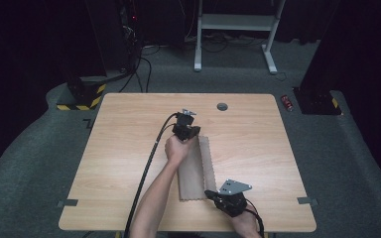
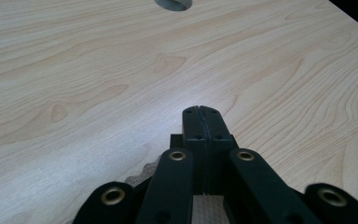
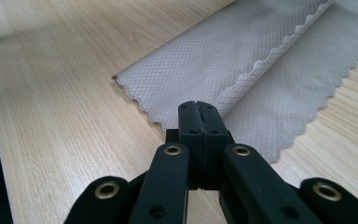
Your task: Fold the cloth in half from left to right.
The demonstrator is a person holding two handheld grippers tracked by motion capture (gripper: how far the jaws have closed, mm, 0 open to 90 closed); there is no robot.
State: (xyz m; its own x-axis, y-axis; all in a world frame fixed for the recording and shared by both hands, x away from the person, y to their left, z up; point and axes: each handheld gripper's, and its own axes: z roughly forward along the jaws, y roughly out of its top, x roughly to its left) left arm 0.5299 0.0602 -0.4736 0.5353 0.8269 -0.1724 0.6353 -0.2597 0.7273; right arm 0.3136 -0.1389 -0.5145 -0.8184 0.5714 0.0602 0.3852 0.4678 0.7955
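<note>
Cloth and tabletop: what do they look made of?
Cloth: looks like a thin woven or microfibre fabric, matte grey-beige, with a fine diamond grid and scalloped, pinked edges; folded over itself. Tabletop: light wood-grain surface, smooth with a slight sheen; probably laminate rather than solid wood, though the pictures leave that open.

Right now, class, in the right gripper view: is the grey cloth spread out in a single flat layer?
No: the cloth is folded, one scalloped edge lying across its lower layer.

Two hand-held grippers at either end of a folded cloth

On the light wooden table (image 1: 129, 129), the left black gripper (image 1: 186, 130) sits at the grey-brown scalloped cloth's (image 1: 194, 171) far end; the right black gripper (image 1: 213, 194) meets its near edge.
</note>
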